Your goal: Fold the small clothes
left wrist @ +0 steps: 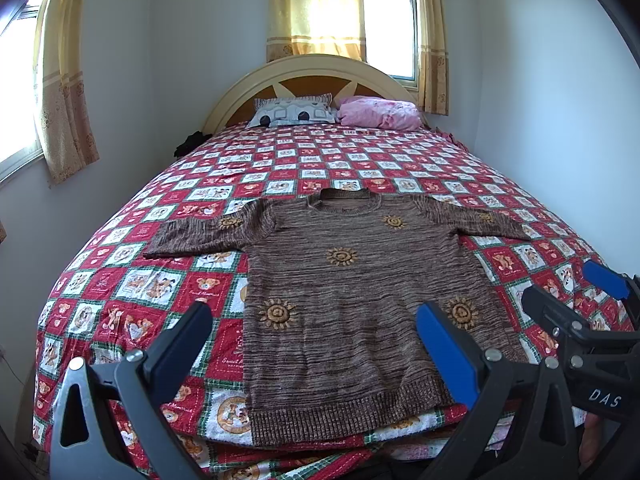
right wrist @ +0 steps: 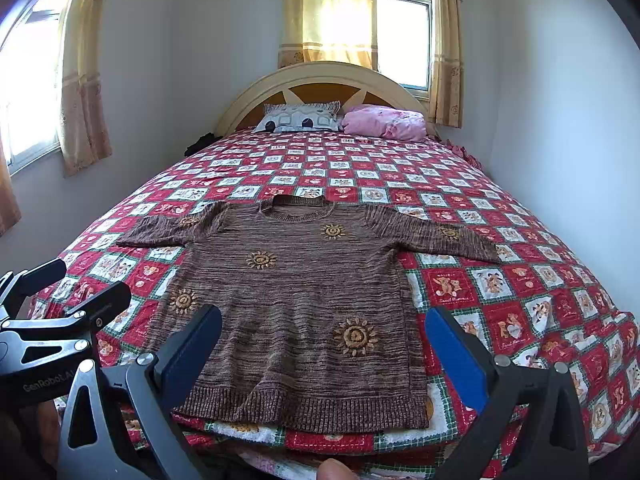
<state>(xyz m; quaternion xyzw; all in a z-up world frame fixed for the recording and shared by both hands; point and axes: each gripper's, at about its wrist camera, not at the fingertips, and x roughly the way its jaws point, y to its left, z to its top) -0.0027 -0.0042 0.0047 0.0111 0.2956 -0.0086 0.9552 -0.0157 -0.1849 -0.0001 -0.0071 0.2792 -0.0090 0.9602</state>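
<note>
Bedroom scene: bed (left wrist: 120,280) under a red/white teddy-bear patchwork quilt (left wrist: 360,160), arched cream headboard (left wrist: 312,68), yellow curtains (left wrist: 316,8) over the windows, grey-patterned pillow (left wrist: 294,111) and pink pillow (left wrist: 378,112) at the head.

Brown knit sweater (left wrist: 340,292) with orange sun motifs lies flat, face up, on the near half of the quilt, both sleeves spread out sideways, ribbed hem toward the cameras, neckline toward the headboard.

Left gripper (left wrist: 314,320): jaws spread wide, nothing between them, held above the sweater's hem area, no contact. Right gripper (right wrist: 324,324): same, jaws wide apart, empty, above the lower sweater.

View differences:
- Left wrist view catches the right gripper at its right edge, blue pad visible, jaws apart. Part of a hand shows low right, beneath it.
- Right wrist view catches the left gripper (right wrist: 60,288) at its left edge, and a fingertip (right wrist: 334,470) at bottom centre.
- Dark bundle (left wrist: 192,142) at the bed's left edge near the headboard shows in both; cannot tell what it is.

Writing: "DAS" on the right gripper body in the left view; "GenRobot.AI" on the left gripper body in the right view. Quilt squares carry small script, too small to read.
</note>
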